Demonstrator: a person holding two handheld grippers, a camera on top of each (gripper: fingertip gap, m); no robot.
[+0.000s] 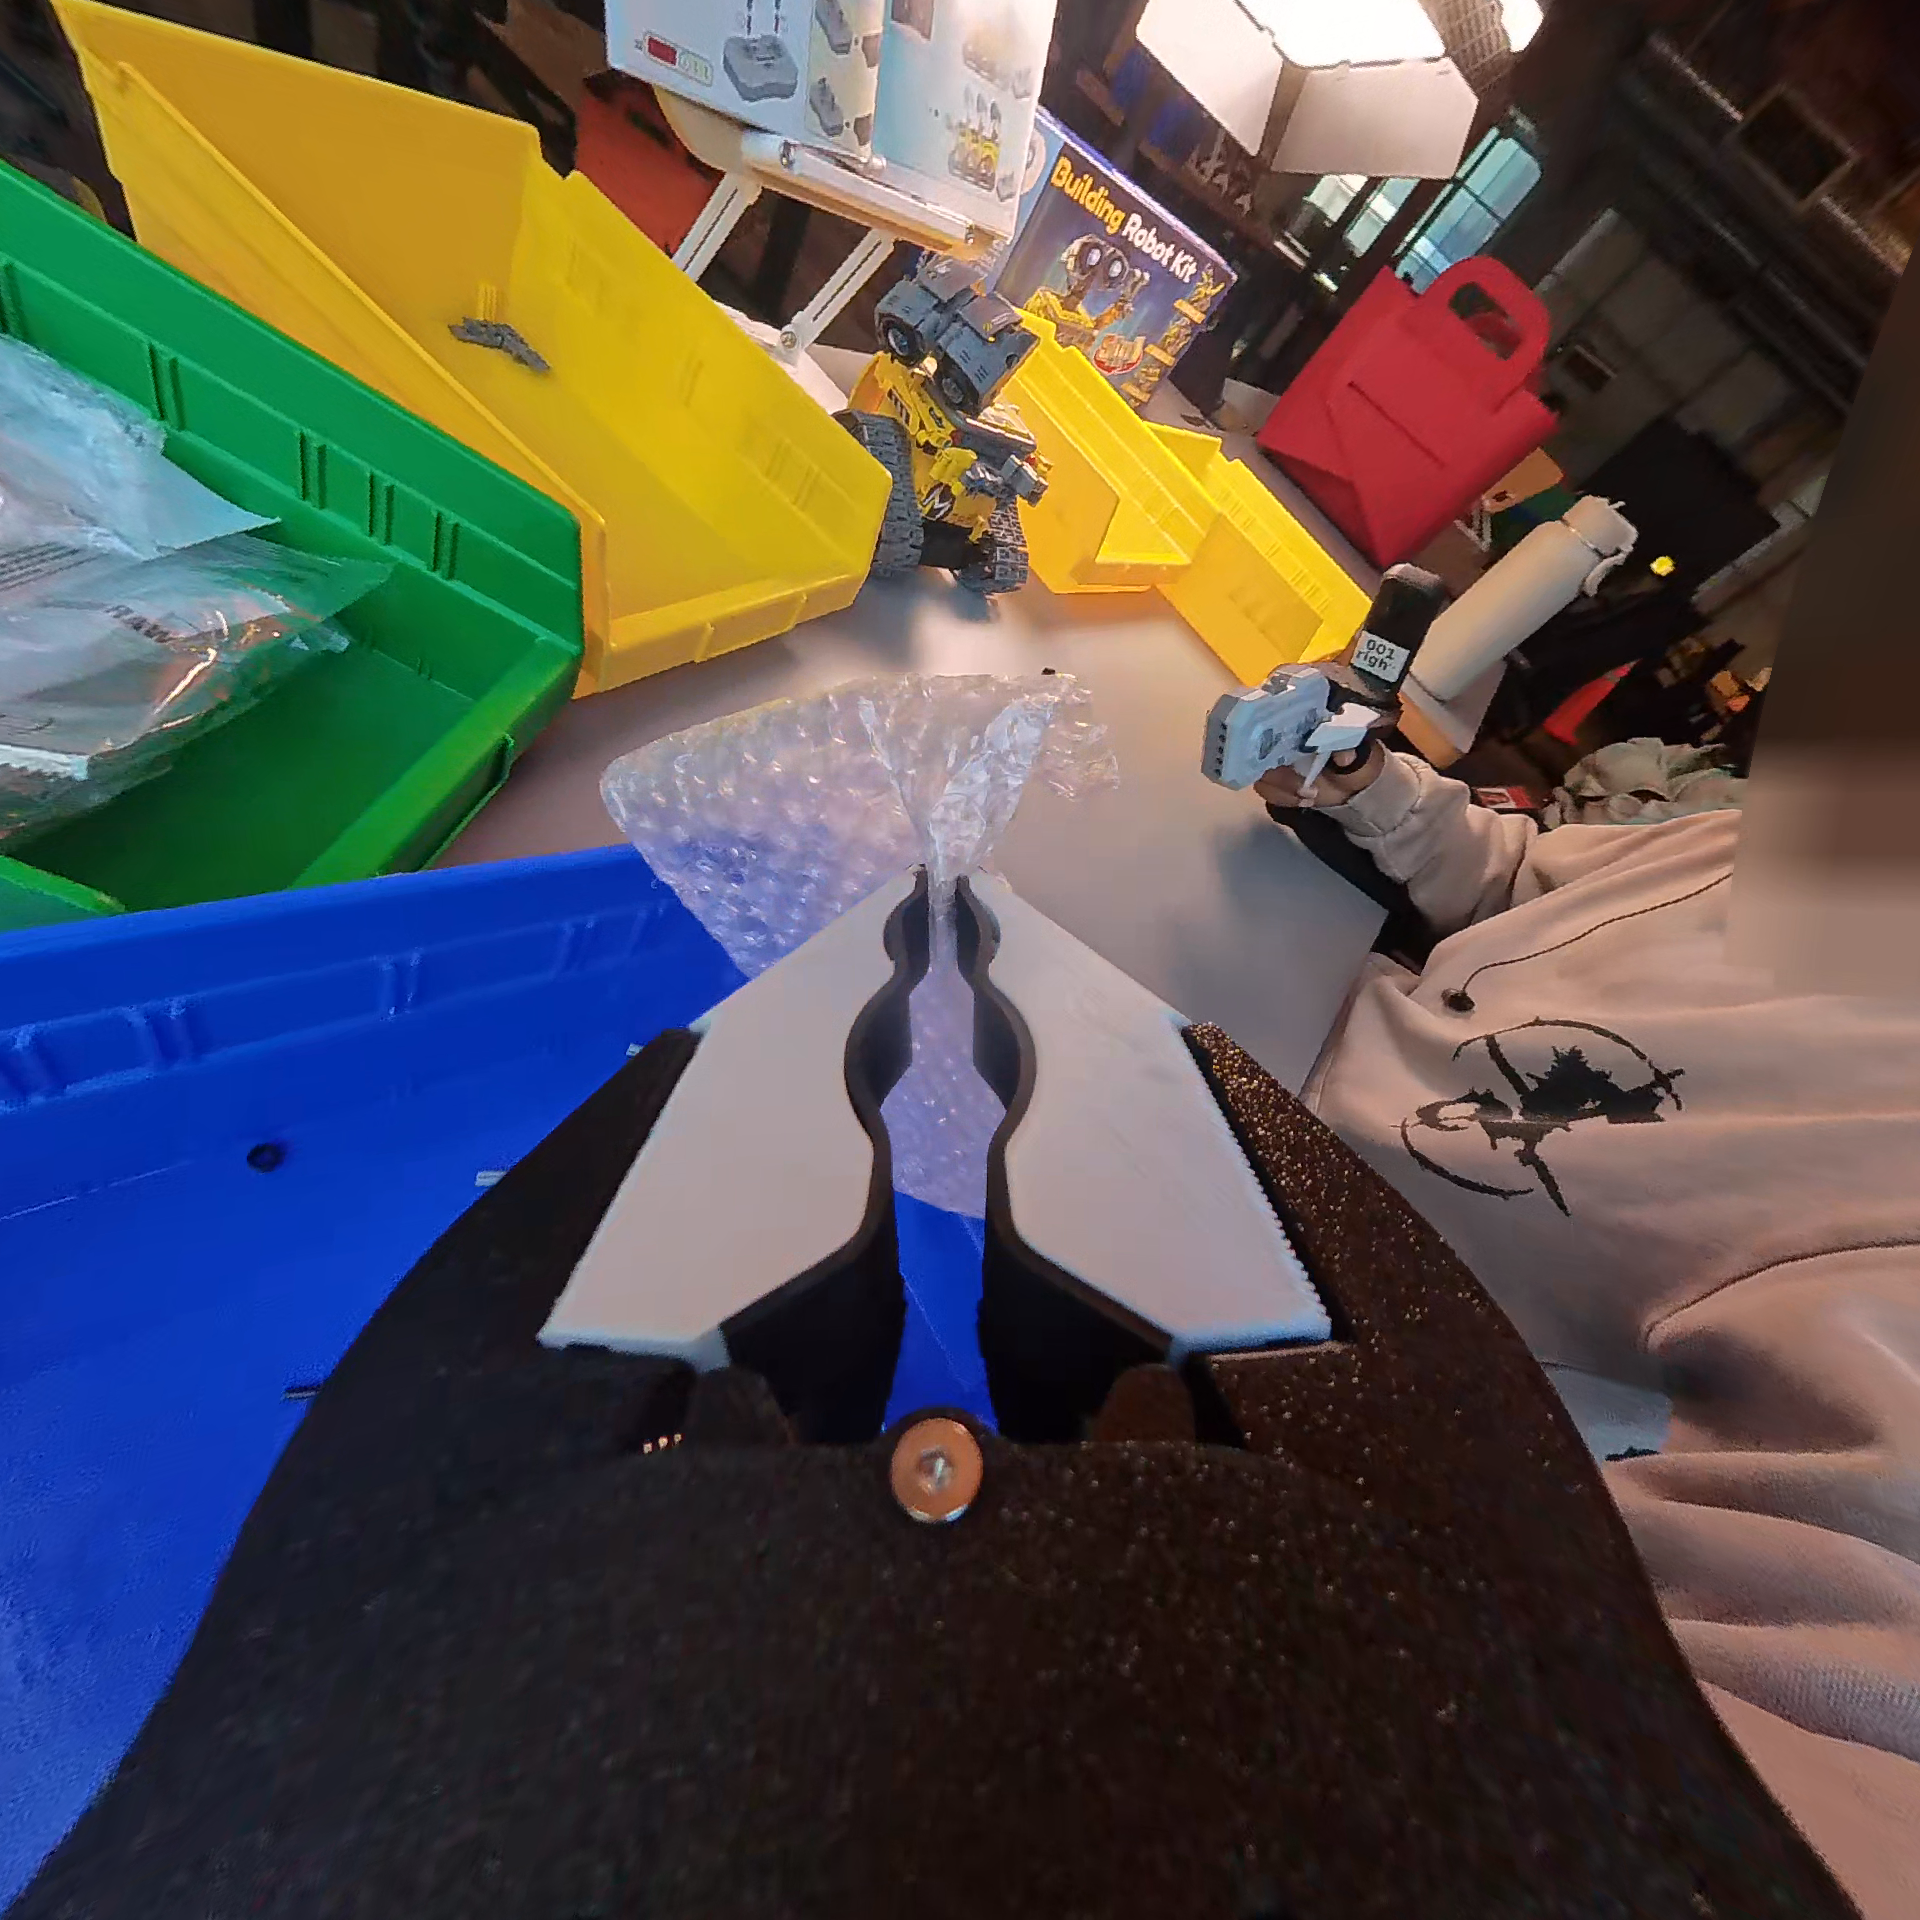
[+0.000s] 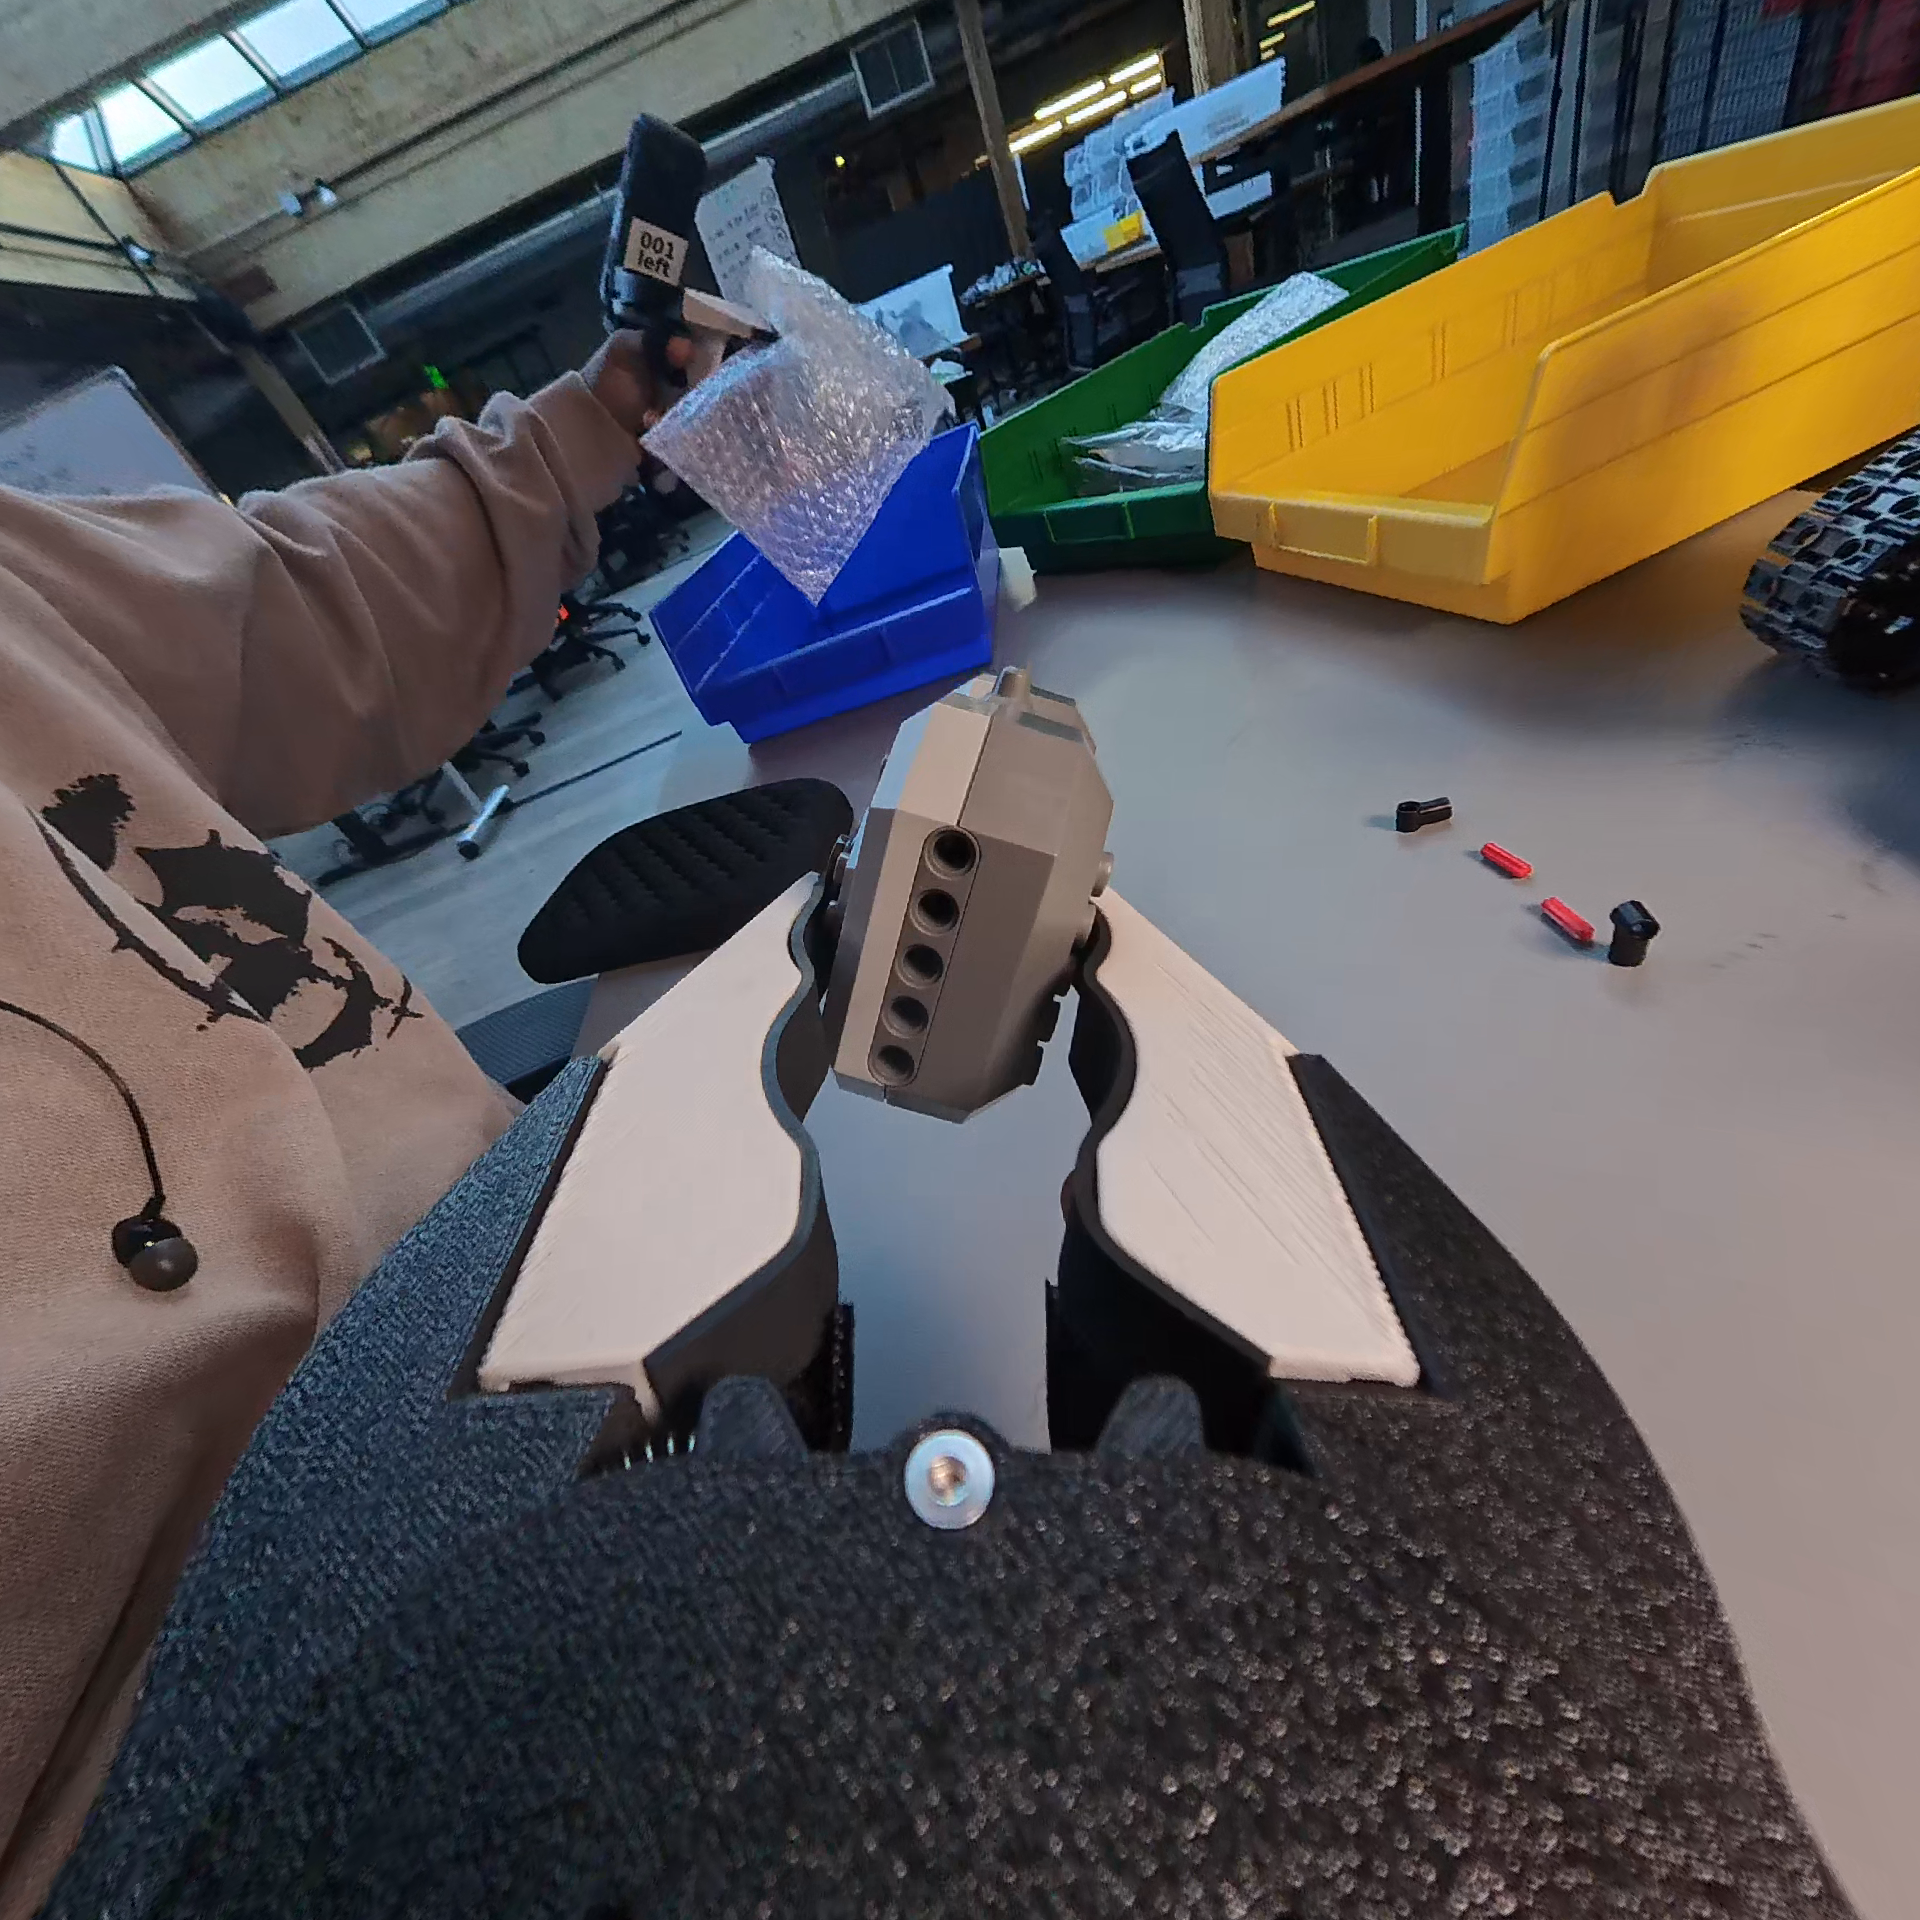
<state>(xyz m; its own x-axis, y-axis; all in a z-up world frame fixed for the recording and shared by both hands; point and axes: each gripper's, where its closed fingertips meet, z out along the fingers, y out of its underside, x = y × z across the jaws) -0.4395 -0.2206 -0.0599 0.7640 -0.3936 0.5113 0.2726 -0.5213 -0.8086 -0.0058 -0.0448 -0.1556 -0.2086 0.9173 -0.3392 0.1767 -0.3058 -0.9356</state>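
Bubble wrap [image 1: 831,769], limp and light, pinched at one corner by left hand-held gripper [image 1: 940,883]; right hand-held gripper [image 2: 961,914] clamps rigid grey block [image 2: 966,935] by its flanks.

Pinched bubble wrap [image 1: 831,790], gripped grey block [image 2: 966,935]

Your left wrist view is lit from a blown-out white lamp panel [image 1: 1340,62] at 1 o'clock; colours are warm and the far room is dim. Both views bow strongly toward the edges. A smeared patch sits at 3 o'clock. In your right wrist view, cool daylight enters through skylights [image 2: 208,83] at 11 o'clock, and the counter [image 2: 1455,1091] shows a soft sheen.
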